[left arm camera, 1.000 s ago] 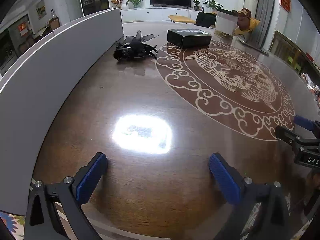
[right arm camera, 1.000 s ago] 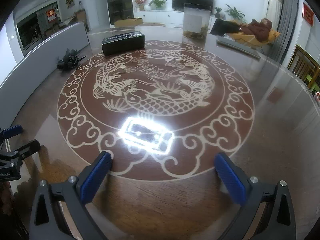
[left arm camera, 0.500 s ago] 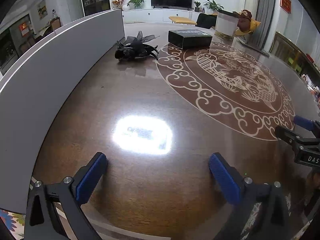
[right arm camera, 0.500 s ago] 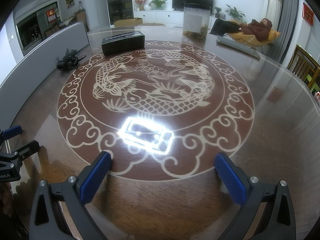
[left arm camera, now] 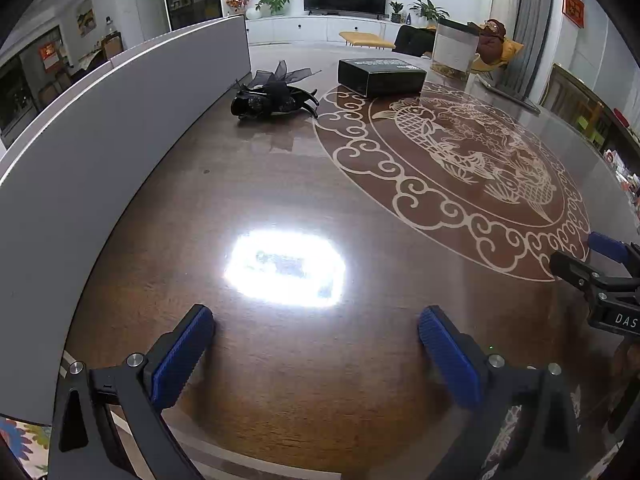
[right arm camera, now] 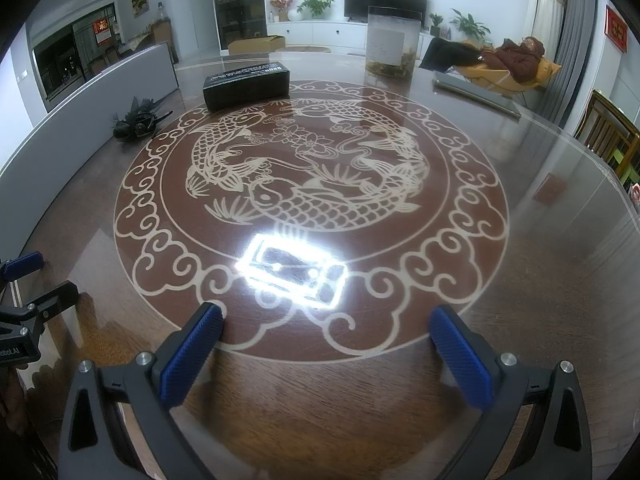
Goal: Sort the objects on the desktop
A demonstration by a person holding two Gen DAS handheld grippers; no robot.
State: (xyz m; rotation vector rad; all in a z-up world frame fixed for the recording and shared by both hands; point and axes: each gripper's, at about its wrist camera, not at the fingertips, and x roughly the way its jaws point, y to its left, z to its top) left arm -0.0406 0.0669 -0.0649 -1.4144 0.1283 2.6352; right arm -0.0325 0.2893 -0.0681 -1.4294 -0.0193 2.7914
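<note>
A black hair clip with a gauze bow (left arm camera: 274, 96) lies on the dark wooden table by the grey partition; it also shows in the right wrist view (right arm camera: 138, 122). A black rectangular box (left arm camera: 380, 76) lies behind it, also seen in the right wrist view (right arm camera: 246, 84). My left gripper (left arm camera: 316, 340) is open and empty, low over the table's near part. My right gripper (right arm camera: 326, 344) is open and empty over the edge of the fish inlay. Each gripper shows at the side of the other's view.
A long grey partition (left arm camera: 100, 132) curves along the table's left side. A clear glass tank (right arm camera: 394, 42) and a flat grey laptop (right arm camera: 476, 90) stand at the far side. A person reclines in a chair (right arm camera: 512, 58) beyond the table. A ceiling light glares off the tabletop.
My left gripper has moved slightly forward toward the hair clip. The right gripper has held still. Both stay open.
</note>
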